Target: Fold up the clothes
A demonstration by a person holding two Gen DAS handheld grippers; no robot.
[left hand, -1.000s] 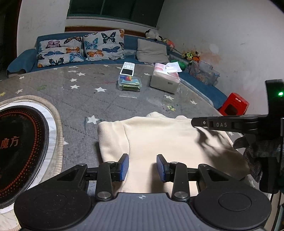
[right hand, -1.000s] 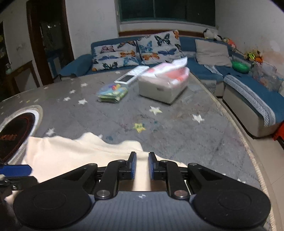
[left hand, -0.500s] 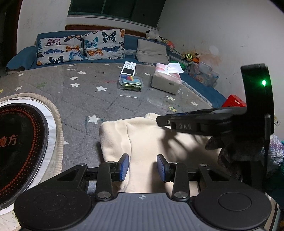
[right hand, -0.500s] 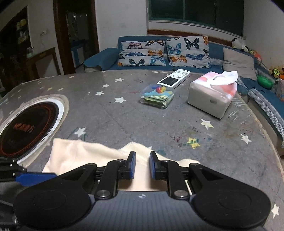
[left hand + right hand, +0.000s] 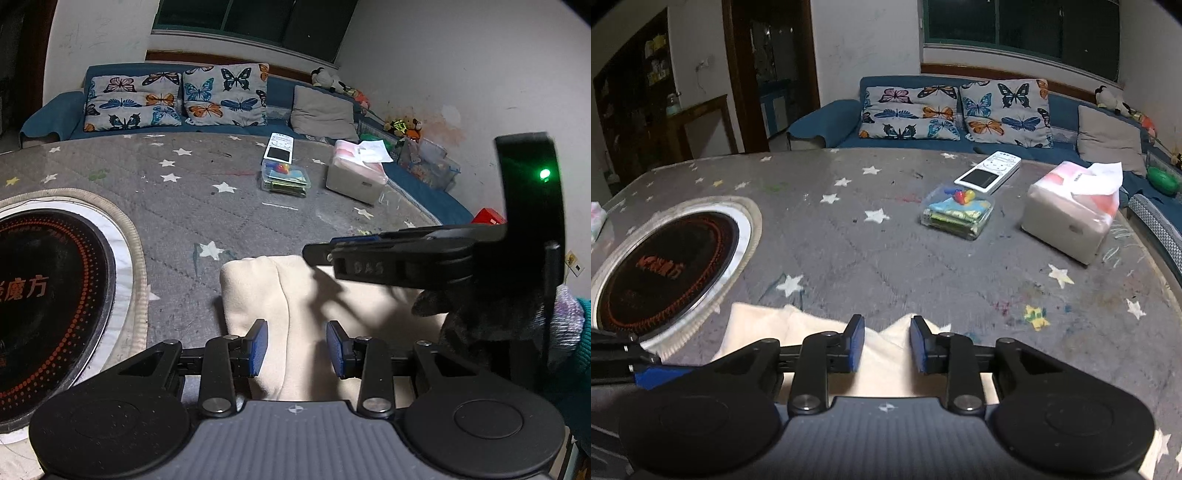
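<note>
**Left wrist view: both grippers spread over a cream garment**

Left wrist view, lower centre: the left gripper has its blue-padded fingers spread wide, gripping nothing, with a folded cream fleece garment lying on the grey star-patterned table cover between and beyond them. At right of the frame the right gripper, seen side-on in a dark-gloved hand, crosses above the garment; a green light glows on its body.

Right wrist view, lower centre: the right gripper is also parted, empty, a cream peak of the garment showing between its pads. Farther out lie a round black induction hob at left, a clear plastic box of colourful items, a white remote control and a white tissue box at right, then a blue sofa with butterfly-print cushions along the top.
</note>
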